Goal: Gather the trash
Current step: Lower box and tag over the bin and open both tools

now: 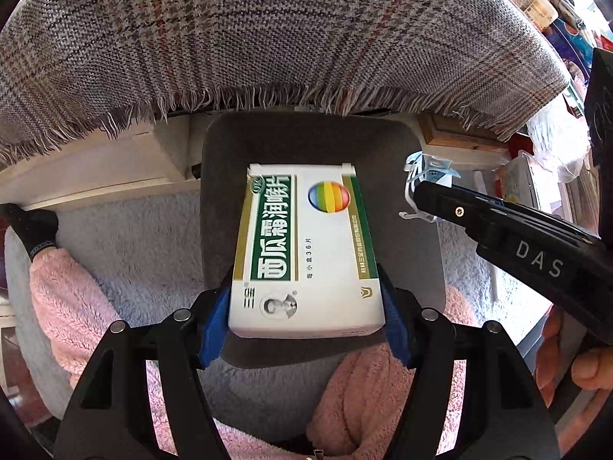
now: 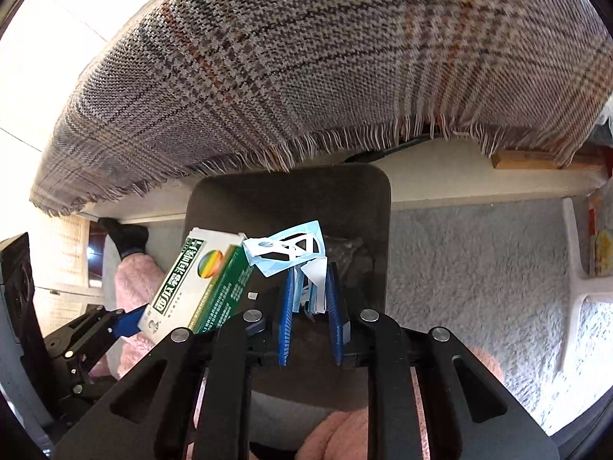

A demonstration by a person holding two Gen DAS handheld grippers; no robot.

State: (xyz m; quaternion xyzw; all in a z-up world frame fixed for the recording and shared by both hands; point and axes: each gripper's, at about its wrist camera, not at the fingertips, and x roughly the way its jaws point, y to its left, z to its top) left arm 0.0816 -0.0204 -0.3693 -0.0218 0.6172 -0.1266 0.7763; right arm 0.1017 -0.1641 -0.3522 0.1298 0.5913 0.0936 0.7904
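A grey fluffy rug point(image 2: 479, 268) covers the floor; a dark bin point(image 1: 230, 153) stands directly on it.

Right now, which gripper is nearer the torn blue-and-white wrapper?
Right. The right gripper has the wrapper between its jaws over the grey bin. The left gripper is off to one side, clamped on the medicine box.
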